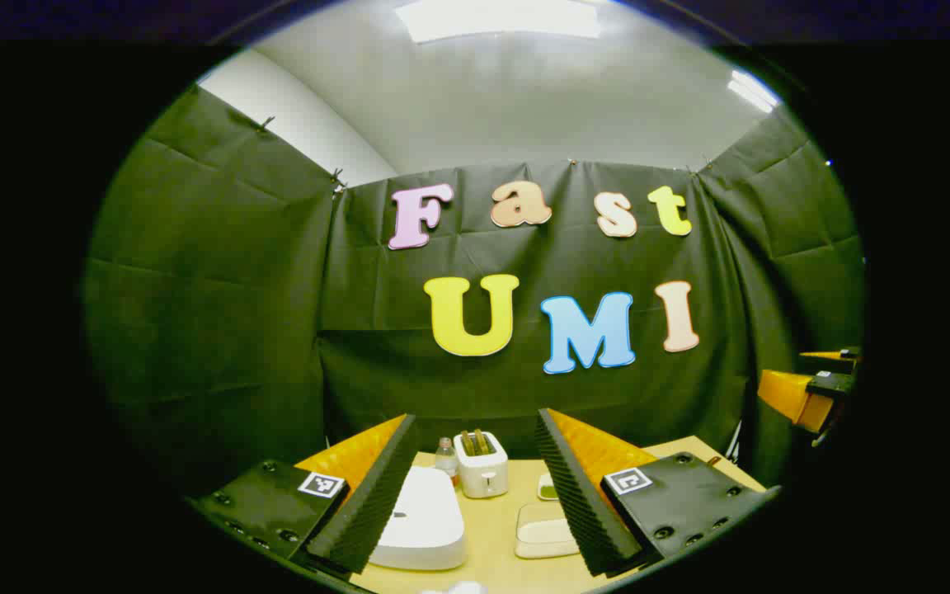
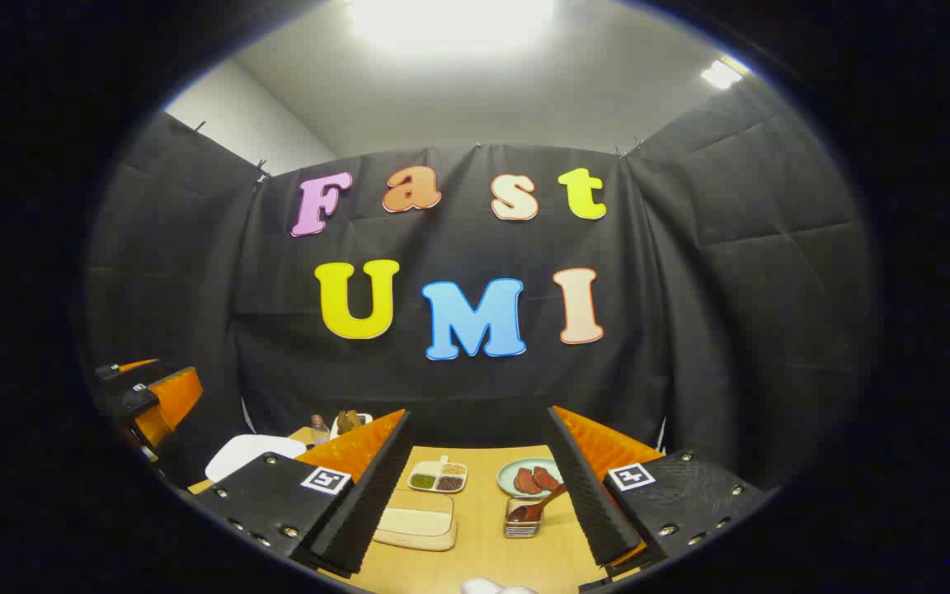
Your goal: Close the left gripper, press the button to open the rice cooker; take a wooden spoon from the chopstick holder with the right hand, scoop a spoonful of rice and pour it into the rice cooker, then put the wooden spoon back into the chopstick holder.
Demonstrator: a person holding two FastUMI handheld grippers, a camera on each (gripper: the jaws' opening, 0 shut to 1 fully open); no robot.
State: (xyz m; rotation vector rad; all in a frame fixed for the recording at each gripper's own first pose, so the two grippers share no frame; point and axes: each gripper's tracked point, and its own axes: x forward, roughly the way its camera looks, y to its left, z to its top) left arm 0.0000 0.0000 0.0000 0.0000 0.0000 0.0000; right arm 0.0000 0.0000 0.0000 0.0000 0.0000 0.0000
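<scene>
The white rice cooker (image 1: 421, 520) sits with its lid down, low between the fingers of my left gripper (image 1: 476, 417), which is open and empty above the table. It also appears at the left as the rice cooker (image 2: 244, 452). A small clear holder (image 2: 522, 521) stands on the table with a wooden spoon (image 2: 543, 503) leaning in it, just inside the right-hand finger of my right gripper (image 2: 477, 412). That gripper is open, empty and well short of the spoon. A cream rectangular box (image 2: 417, 524) lies near its left-hand finger; I cannot see what the box holds.
A white toaster (image 1: 482, 466) and a small bottle (image 1: 444, 454) stand behind the cooker. A divided dish of grains (image 2: 438, 477) and a plate of reddish pieces (image 2: 529, 478) lie at the back of the wooden table (image 2: 483, 544). The other gripper (image 1: 805, 396) hangs at the right edge.
</scene>
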